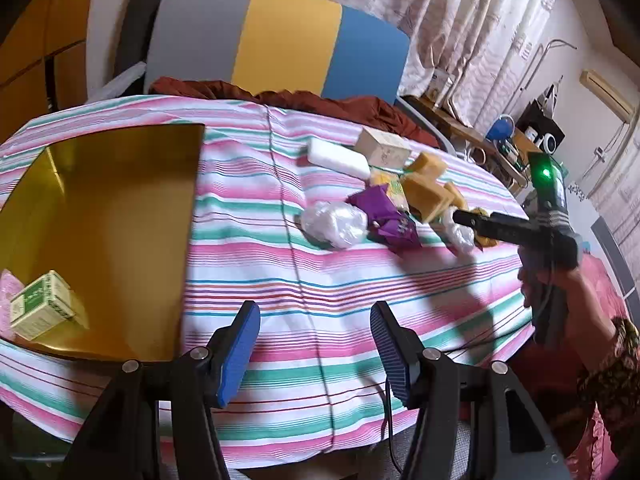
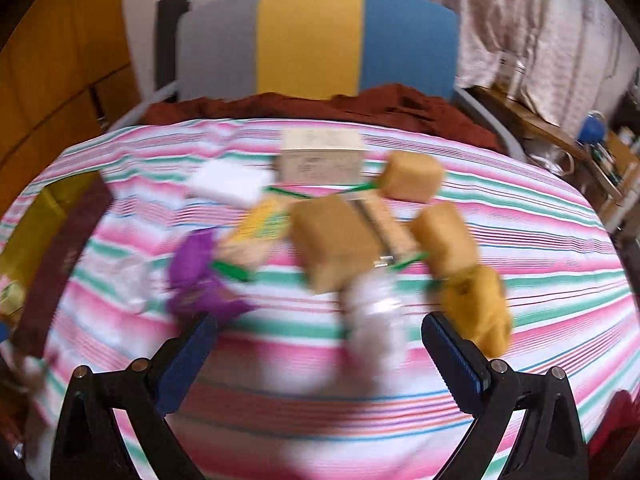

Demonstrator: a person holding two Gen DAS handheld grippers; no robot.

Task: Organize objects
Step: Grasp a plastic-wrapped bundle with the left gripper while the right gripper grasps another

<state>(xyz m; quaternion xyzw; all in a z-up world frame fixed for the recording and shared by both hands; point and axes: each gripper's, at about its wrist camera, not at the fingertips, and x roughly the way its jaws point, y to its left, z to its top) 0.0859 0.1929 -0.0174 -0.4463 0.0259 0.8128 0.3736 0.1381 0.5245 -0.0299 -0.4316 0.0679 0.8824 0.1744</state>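
**1 box in the tray, the pile still to be sorted**

A green-white box [image 1: 42, 306] has been set in the gold tray [image 1: 120, 208], presumably as the collection spot. Both the left gripper [image 1: 314, 350] and right gripper [image 2: 320, 354] are held apart, empty. The clutter pile [image 2: 340, 236] is blurred, so items are hard to name.

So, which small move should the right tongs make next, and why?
Probably ease down and close on the clear plastic-wrapped item just ahead of the right tongs. They are open and empty, pointing at the pile, while the gold tray holds only one green box.
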